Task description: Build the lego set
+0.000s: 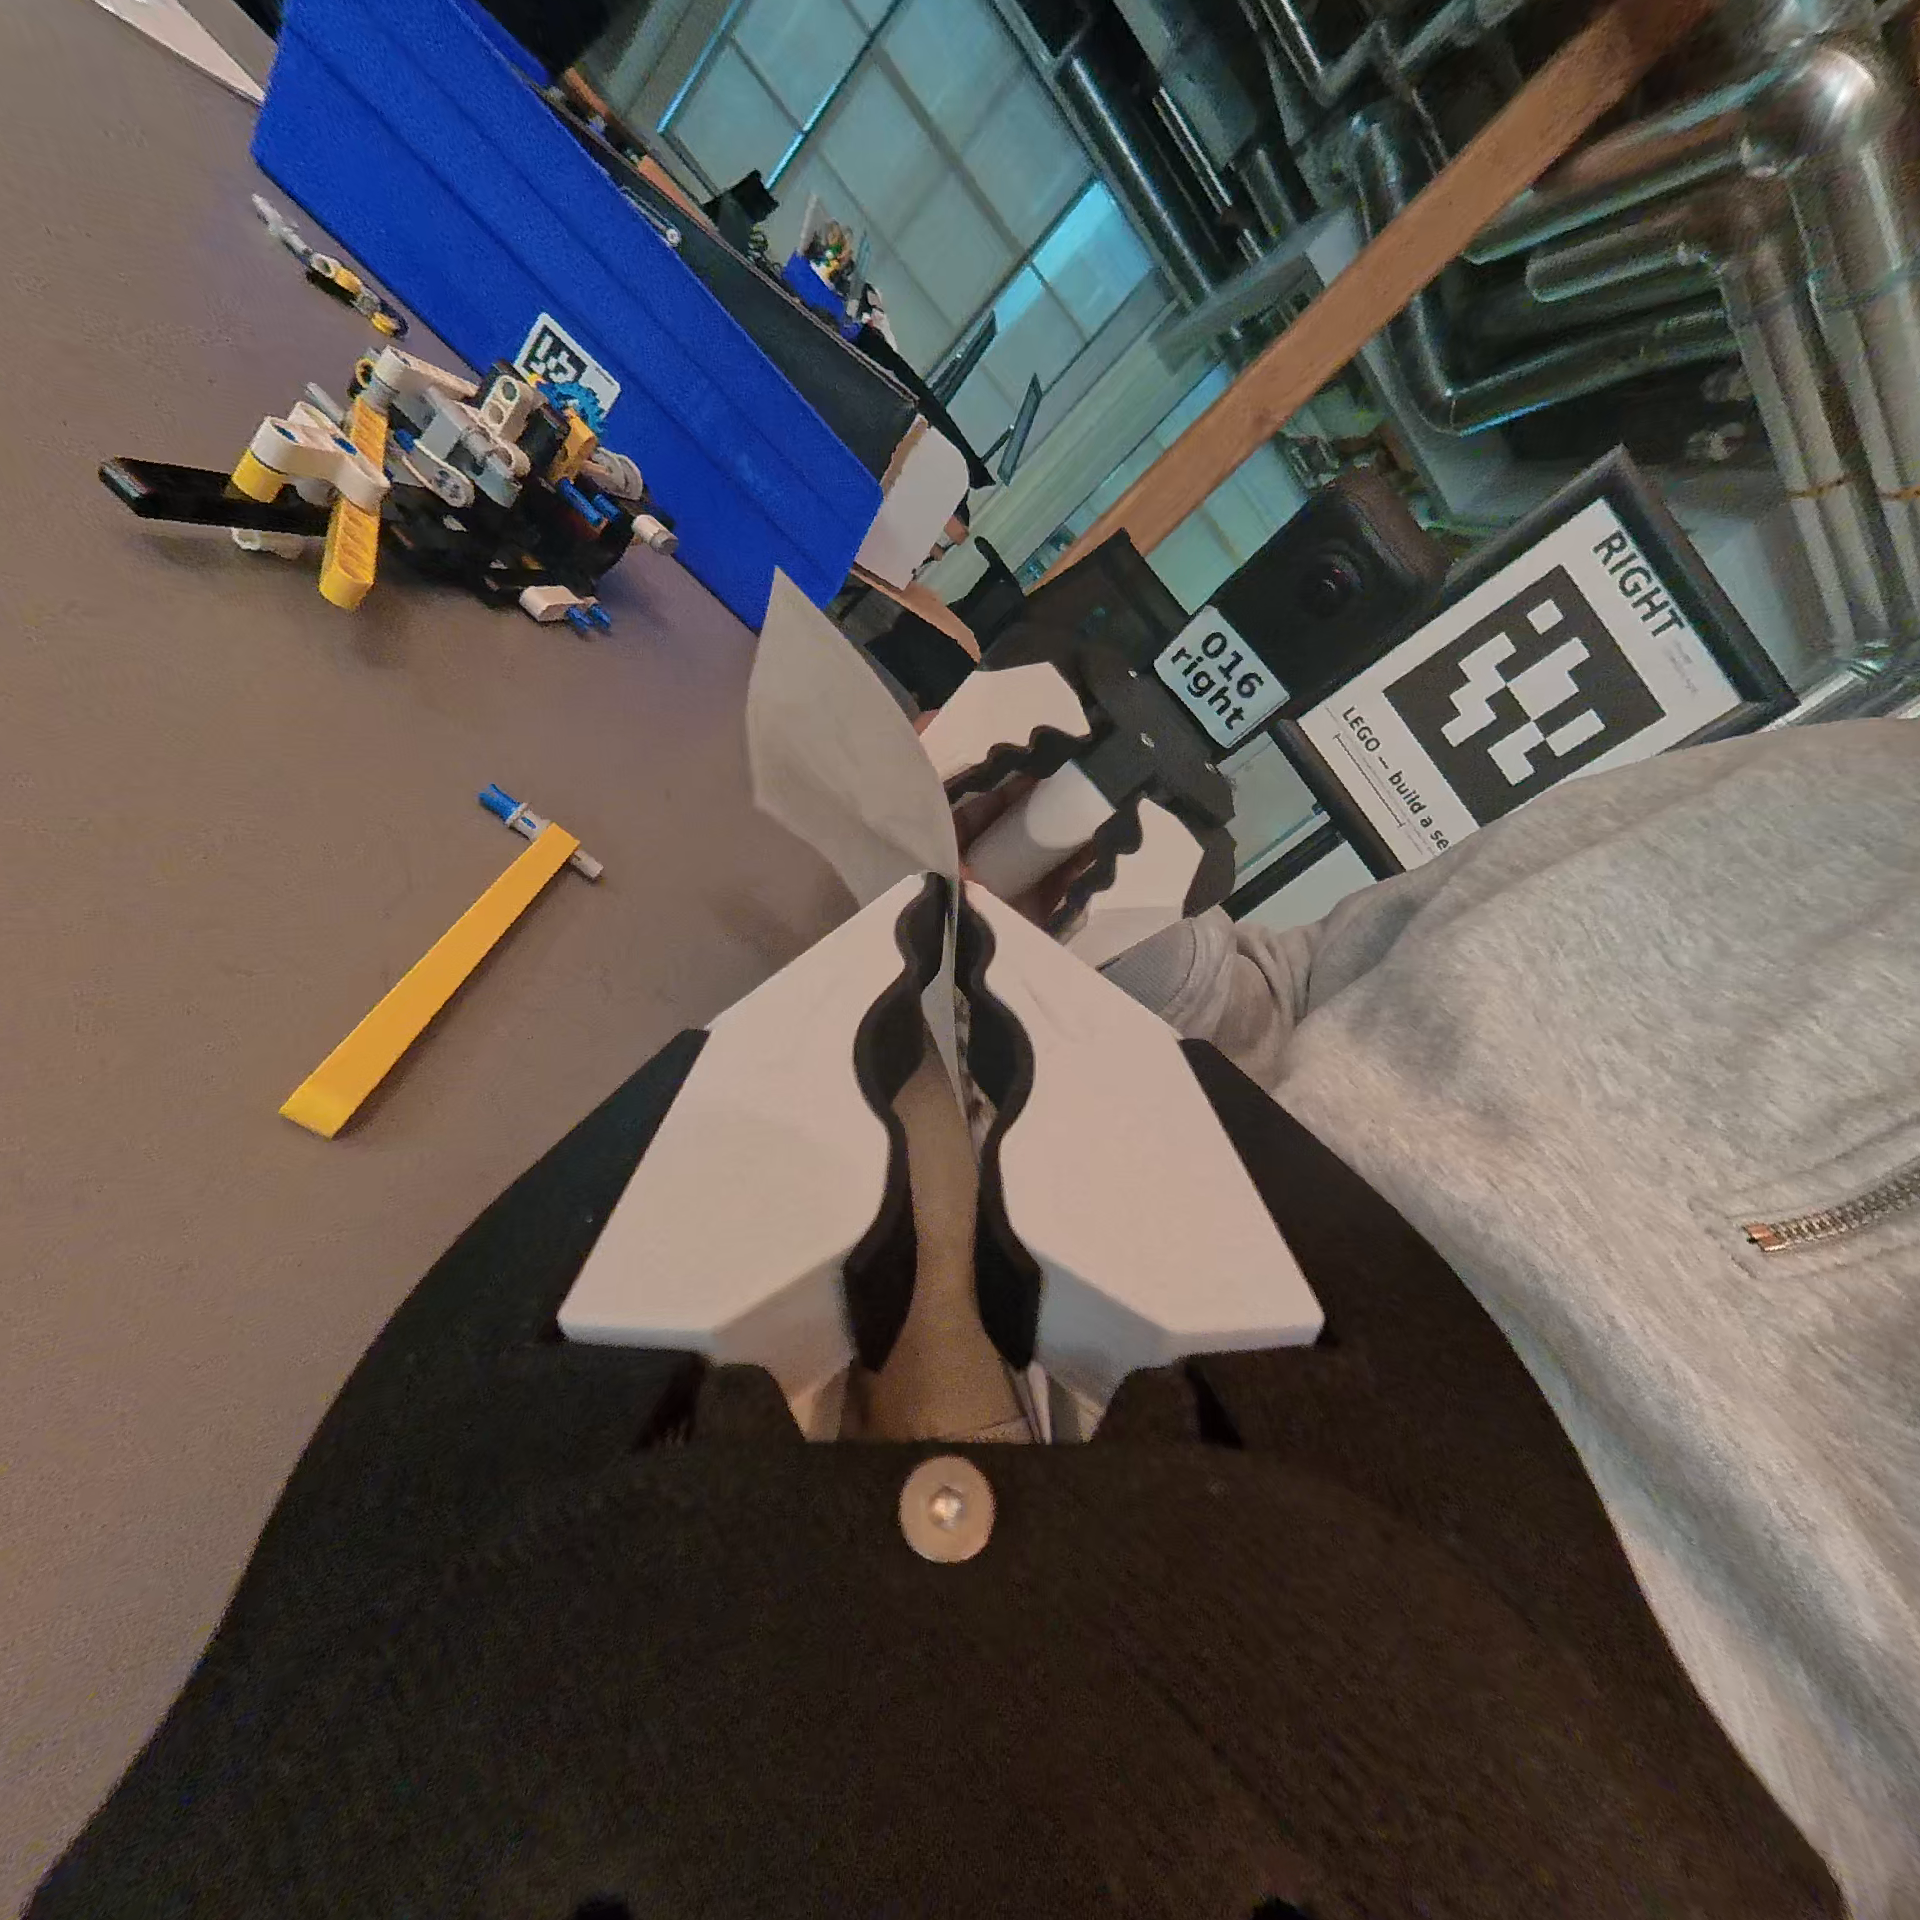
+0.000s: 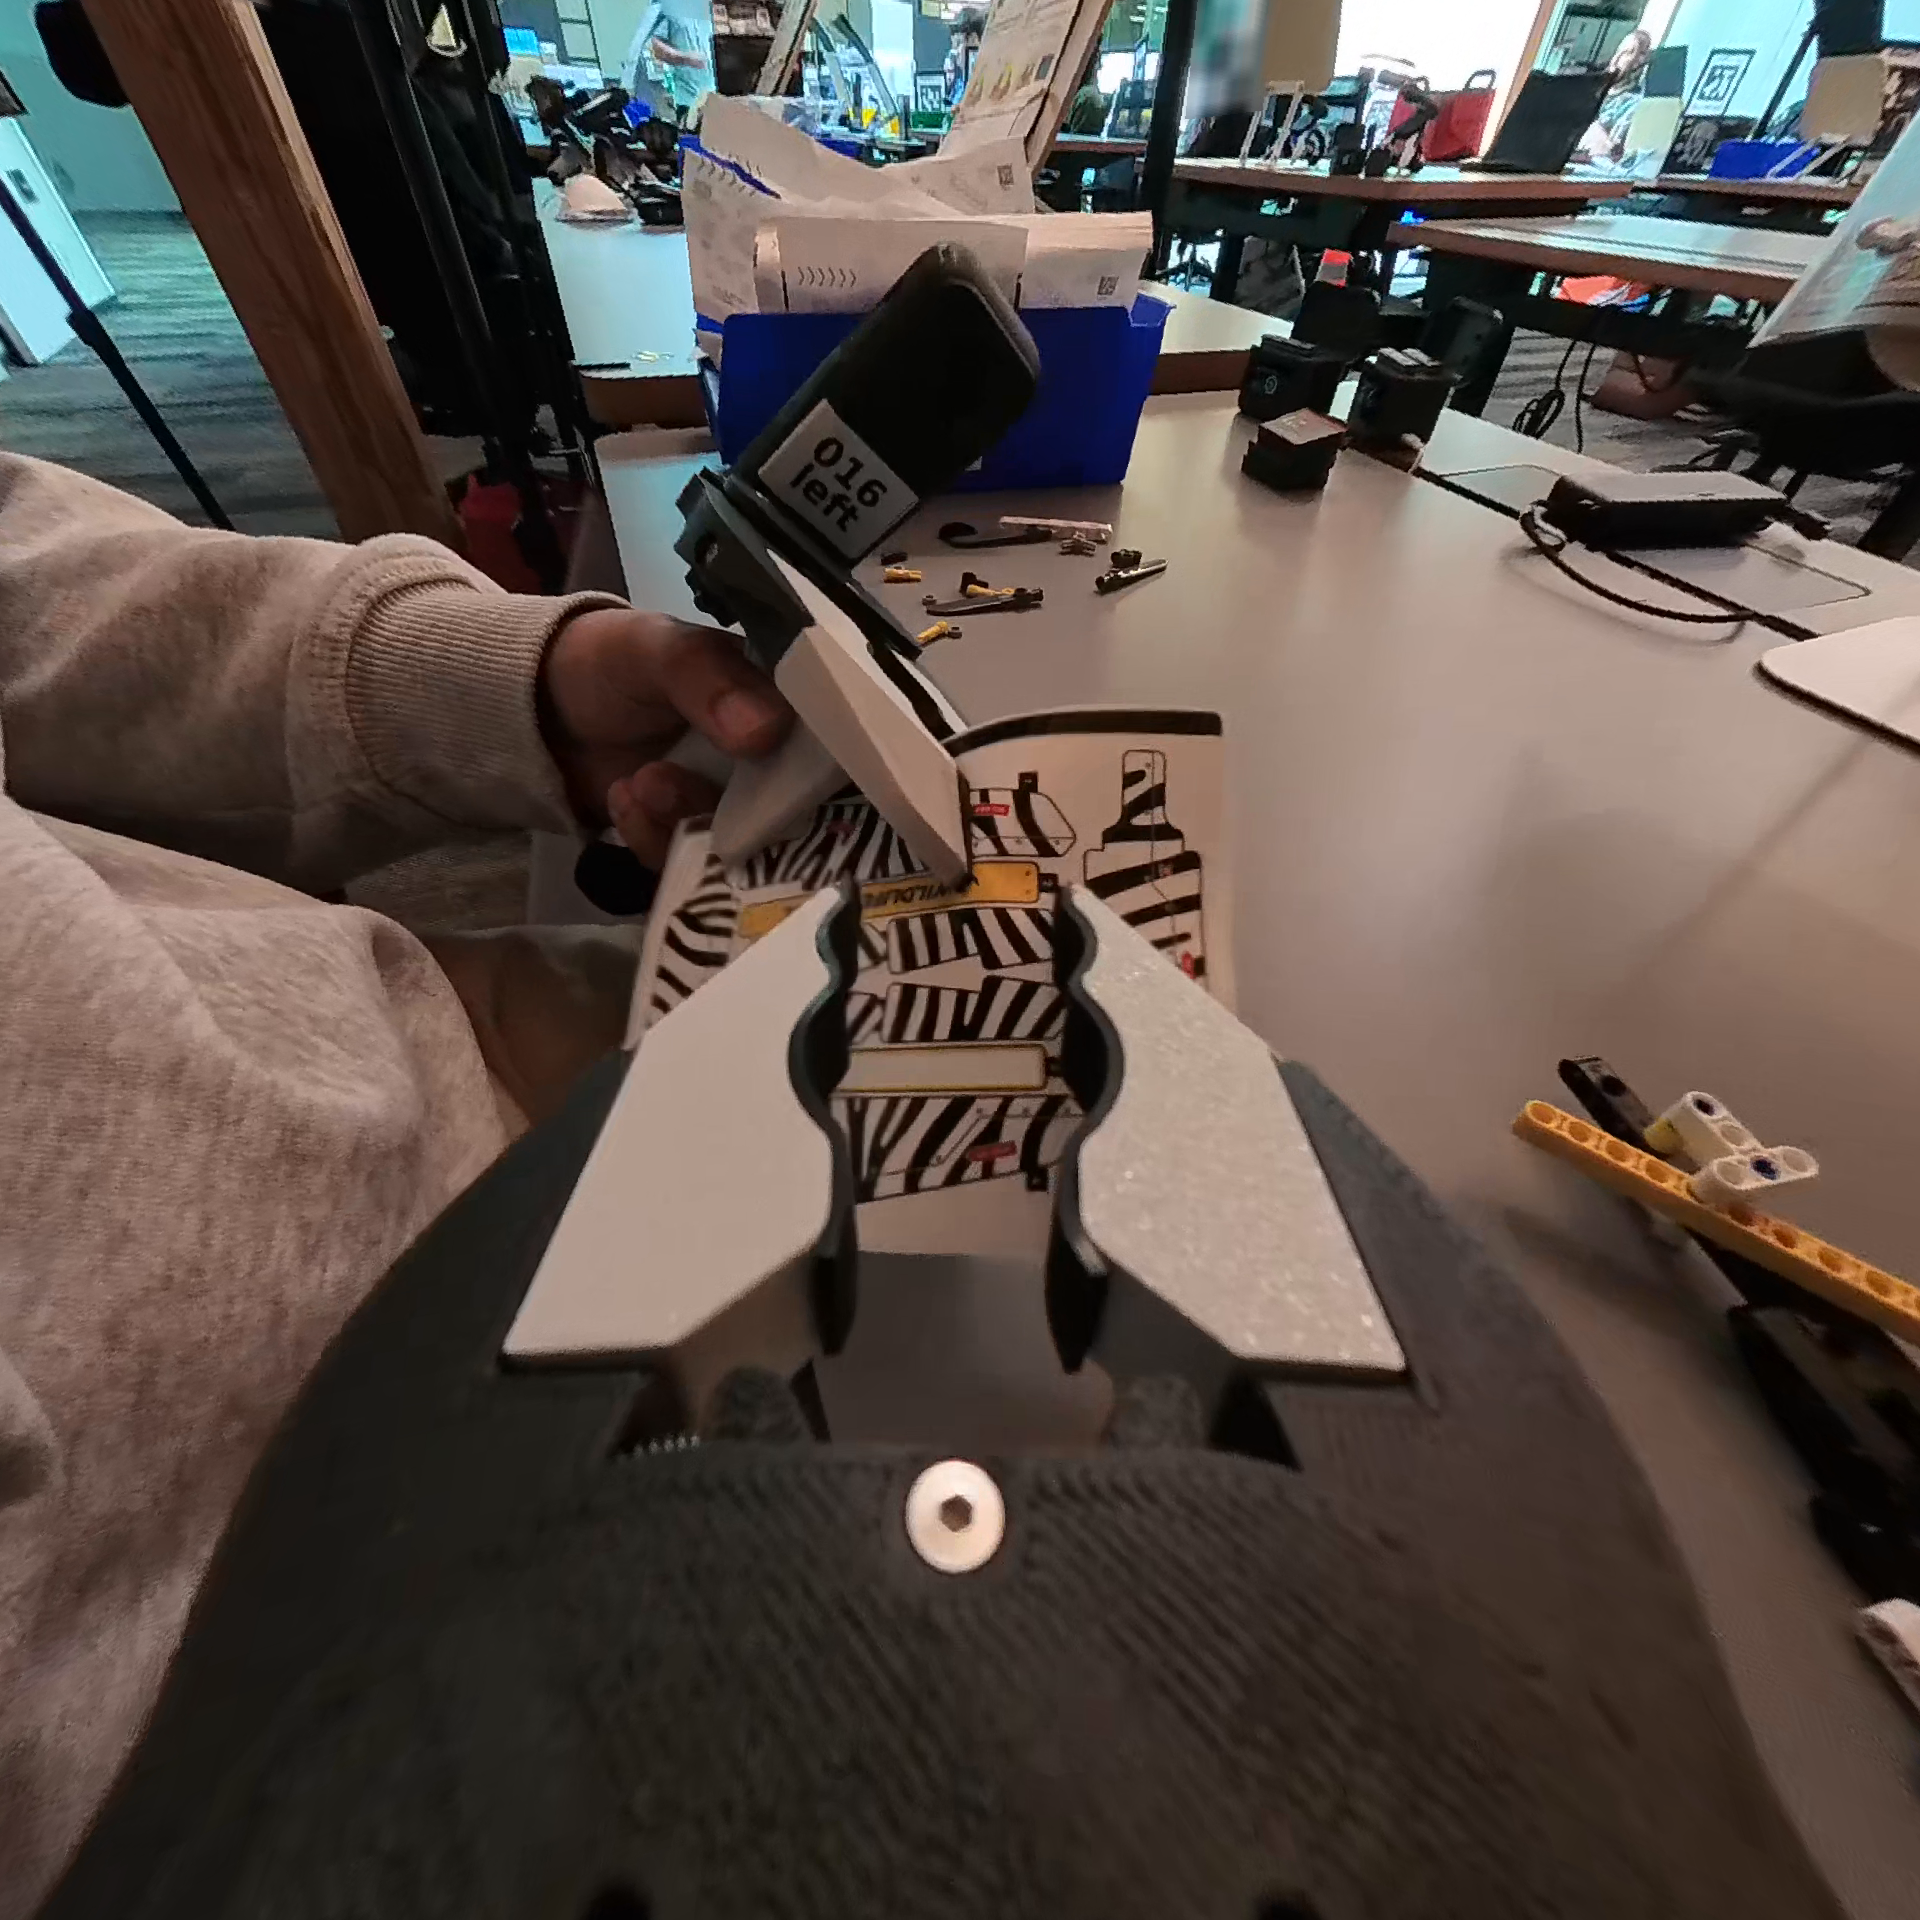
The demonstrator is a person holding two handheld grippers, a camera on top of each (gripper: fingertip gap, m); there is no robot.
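- Grey table in a busy workshop, with a blue bin at the back and small loose parts scattered in front of it.
- Half-built lego model sits near the bin; a yellow beam lies apart, closer in.
- Left claw is clamped on the edge of a sticker sheet with zebra stripes, holding it up off the table.
- Right claw has its jaws well apart and empty, aimed at the sheet just beyond its tips.
- Step in hand, likely: peeling one sticker. Keep the sheet steady and taut, pinch only a corner, and lift slowly to avoid creasing.
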